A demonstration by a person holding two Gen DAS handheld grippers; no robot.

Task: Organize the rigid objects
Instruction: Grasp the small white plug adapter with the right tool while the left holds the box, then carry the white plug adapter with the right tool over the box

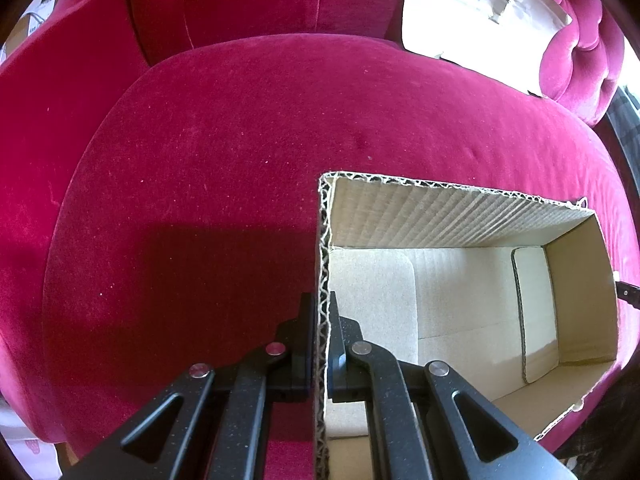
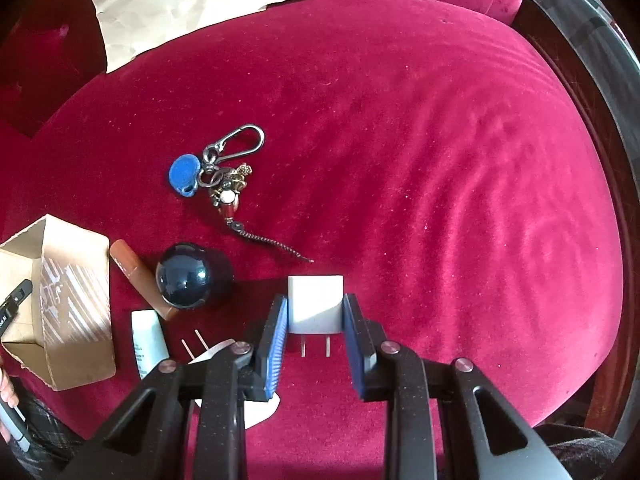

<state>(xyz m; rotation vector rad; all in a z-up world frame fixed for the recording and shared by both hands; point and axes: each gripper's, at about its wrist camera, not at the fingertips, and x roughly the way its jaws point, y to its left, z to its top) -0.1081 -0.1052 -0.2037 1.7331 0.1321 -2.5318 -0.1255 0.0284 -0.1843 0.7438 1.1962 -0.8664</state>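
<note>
Left tool point(image 1: 320, 344): matte black speckled plastic linkage arms with triangular cut-outs and round silver pivot pins, dark pads. Right tool point(image 2: 316, 332): same black arms and silver pins, ribbed blue pads on the fingers point(image 2: 276, 344). Lower left of the right view shows dark plaid fabric, blurred.

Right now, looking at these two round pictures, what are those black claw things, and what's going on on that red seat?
They are two handheld grippers, each with a camera looking along its fingers. The left camera shows the left gripper pinching the wall of an open cardboard box, which looks empty. The right camera shows the right gripper with its blue pads around a white plug adapter, prongs pointing toward the camera. Whether the pads already press on it is unclear. On the red velvet cushion also lie a keyring, a dark ball, a brown stick and a small white tube.
</note>
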